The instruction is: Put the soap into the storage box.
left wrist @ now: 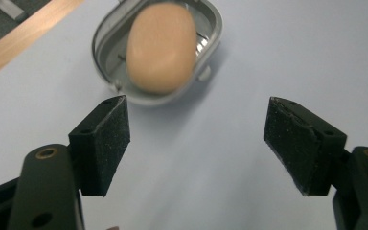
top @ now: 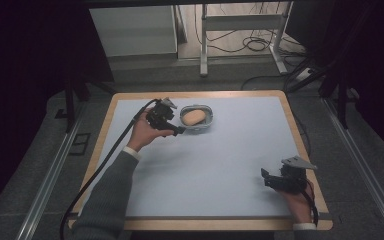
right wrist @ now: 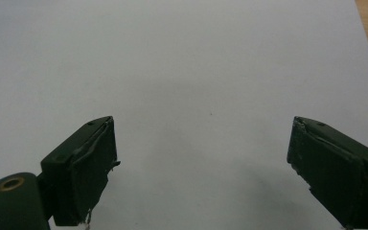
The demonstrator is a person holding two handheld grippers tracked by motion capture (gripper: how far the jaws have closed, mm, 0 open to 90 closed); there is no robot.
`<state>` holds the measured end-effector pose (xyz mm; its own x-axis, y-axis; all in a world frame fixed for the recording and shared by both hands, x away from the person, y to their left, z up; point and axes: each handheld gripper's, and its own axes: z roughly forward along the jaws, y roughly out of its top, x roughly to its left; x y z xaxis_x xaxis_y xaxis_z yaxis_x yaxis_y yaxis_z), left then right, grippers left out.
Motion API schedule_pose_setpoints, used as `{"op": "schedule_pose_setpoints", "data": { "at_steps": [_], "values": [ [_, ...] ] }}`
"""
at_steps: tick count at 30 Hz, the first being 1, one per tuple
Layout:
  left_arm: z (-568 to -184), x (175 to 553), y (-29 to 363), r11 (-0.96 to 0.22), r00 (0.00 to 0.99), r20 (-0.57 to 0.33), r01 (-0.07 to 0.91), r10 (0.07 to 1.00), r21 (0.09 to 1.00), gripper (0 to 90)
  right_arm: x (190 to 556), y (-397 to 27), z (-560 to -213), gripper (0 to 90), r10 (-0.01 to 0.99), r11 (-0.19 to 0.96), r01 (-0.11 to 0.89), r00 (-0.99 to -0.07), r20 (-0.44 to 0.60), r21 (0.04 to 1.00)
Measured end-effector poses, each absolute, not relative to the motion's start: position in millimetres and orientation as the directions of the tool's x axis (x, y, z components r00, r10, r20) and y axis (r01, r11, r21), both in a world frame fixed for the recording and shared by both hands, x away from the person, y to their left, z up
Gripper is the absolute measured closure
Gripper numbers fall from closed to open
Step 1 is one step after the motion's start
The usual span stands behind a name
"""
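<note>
Left gripper (left wrist: pixel 196 143): jaws wide apart, nothing btwn them. Held low over the table, w/ a hand (top: pixel 145 132) wrapped round it.
Left gripper, high view (top: pixel 179 129): sits just left of the dish, tip very near its rim. Can't tell if it touches.
Dish (left wrist: pixel 211 24): small grey oval dish, right in front of the left gripper, a bit toward its left jaw. In the high view (top: pixel 207 120) it sits in the far half of the table.
Lump (left wrist: pixel 160 48): smooth tan oval thing lying inside the dish, fills most of it. Looks a bit blurry. Seen from high too (top: pixel 195 117).
Right gripper (right wrist: pixel 201 167): jaws wide apart too, holding nothing. Only plain table in front of it.
Right gripper, high view (top: pixel 264 177): near the person's edge of the table, right side, well apart from the dish. Grey 3-corner plate on top.
Right hand (top: pixel 295 202): holds that gripper from below.
Table (top: pixel 230 160): pale blue-grey top w/ a wood edge.
Cable (top: pixel 105 160): black, runs from the left gripper back along the grey sleeve (top: pixel 110 195).
</note>
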<state>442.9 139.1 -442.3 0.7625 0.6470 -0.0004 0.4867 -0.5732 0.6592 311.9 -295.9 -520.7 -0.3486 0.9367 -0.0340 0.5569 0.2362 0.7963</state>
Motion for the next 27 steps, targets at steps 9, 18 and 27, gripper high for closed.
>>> {"op": "schedule_pose_setpoints", "data": {
  "at_steps": [9, 18, 27],
  "values": [
    [-460.0, 388.7, 181.4, -0.522, 0.723, -0.019, 0.517, 0.691, 0.679, 22.2, 311.8, -294.2, -520.6, 9.8, 0.936, 0.238, 0.556, -0.351, -0.034, 0.797],
    [-489.1, 338.3, 219.4, -0.440, 0.651, -0.050, 0.566, 0.757, 0.697, 20.2, 312.5, -291.5, -520.1, 9.8, 0.932, 0.243, 0.549, -0.360, -0.037, 0.800],
    [-504.7, 322.6, 237.4, -0.396, 0.619, -0.090, 0.601, 0.780, 0.694, 19.4, 313.6, -290.6, -519.9, 9.8, 0.930, 0.246, 0.545, -0.365, -0.037, 0.801]
  ]
}}
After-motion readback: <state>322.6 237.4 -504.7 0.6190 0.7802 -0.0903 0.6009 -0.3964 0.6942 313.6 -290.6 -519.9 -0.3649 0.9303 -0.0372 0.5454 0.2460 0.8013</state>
